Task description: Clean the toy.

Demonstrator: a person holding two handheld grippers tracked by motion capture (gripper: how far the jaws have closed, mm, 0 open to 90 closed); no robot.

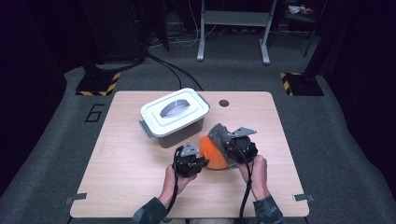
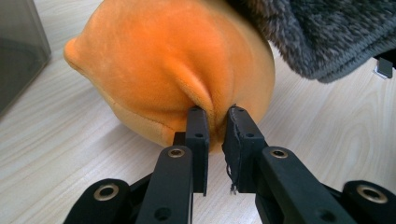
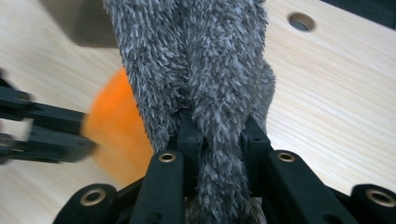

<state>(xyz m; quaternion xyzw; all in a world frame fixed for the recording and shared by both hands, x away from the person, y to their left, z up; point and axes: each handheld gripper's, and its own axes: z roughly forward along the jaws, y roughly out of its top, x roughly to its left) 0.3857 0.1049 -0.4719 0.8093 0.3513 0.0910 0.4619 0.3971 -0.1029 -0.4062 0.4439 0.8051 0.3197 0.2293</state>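
A soft toy lies on the wooden table, with an orange plush body and a grey fuzzy part on top. My left gripper is at the toy's left side. In the left gripper view the left gripper is shut on a fold of the orange plush, and the grey fuzzy fabric hangs over it at the upper right. My right gripper is at the toy's right. In the right gripper view the right gripper is shut on a bunch of the grey fuzzy fabric, with the orange plush behind at the left.
A white lidded container with grey latches stands just behind and left of the toy. A round cable hole is near the table's far edge. The left gripper's black jaws reach in at the left of the right gripper view.
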